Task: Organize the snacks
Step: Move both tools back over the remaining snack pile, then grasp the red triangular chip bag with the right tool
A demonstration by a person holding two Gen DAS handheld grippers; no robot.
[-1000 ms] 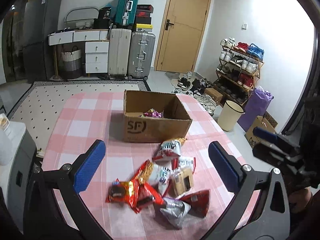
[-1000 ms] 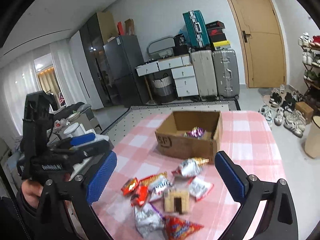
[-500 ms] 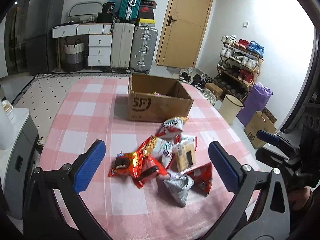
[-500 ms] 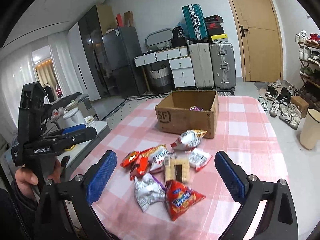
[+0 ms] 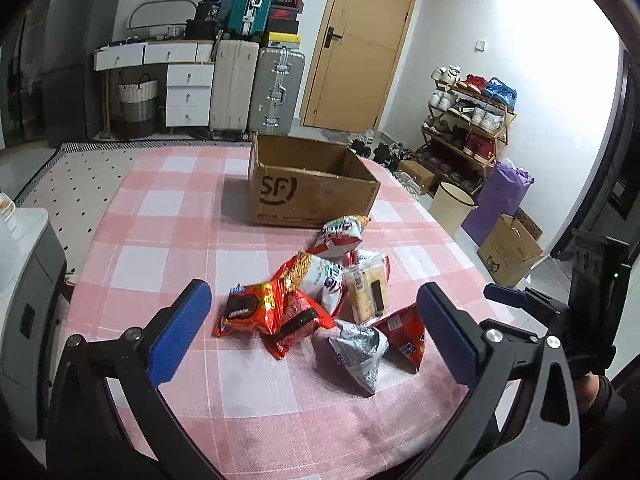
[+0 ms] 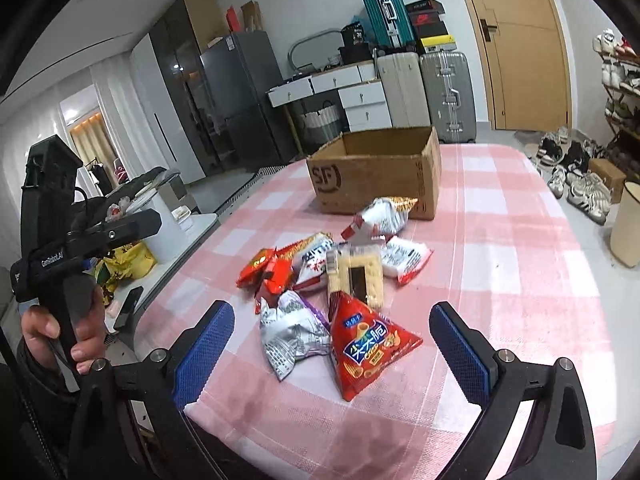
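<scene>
A pile of snack packets lies on the pink checked tablecloth (image 5: 168, 240): a red triangular bag (image 6: 366, 346), a silver bag (image 6: 290, 334), a cracker pack (image 6: 354, 274), red cookie packets (image 5: 256, 306) and white-red bags (image 5: 340, 234). An open cardboard box (image 5: 310, 186) marked SF stands behind the pile; it also shows in the right wrist view (image 6: 378, 172). My left gripper (image 5: 312, 338) is open and empty just in front of the pile. My right gripper (image 6: 332, 354) is open and empty, its fingers either side of the red triangular bag.
Suitcases (image 5: 256, 84), a white drawer unit (image 5: 188, 92) and a door (image 5: 360, 44) stand at the back. A shoe rack (image 5: 468, 120), a cream bin (image 5: 452, 208) and a purple bag lie right of the table. A grey appliance (image 5: 24, 300) stands at the left.
Both grippers have dropped lower and pulled back toward the table's near edge. The snack pile now sits between the fingers, and the box's inside is hidden behind its front wall.
</scene>
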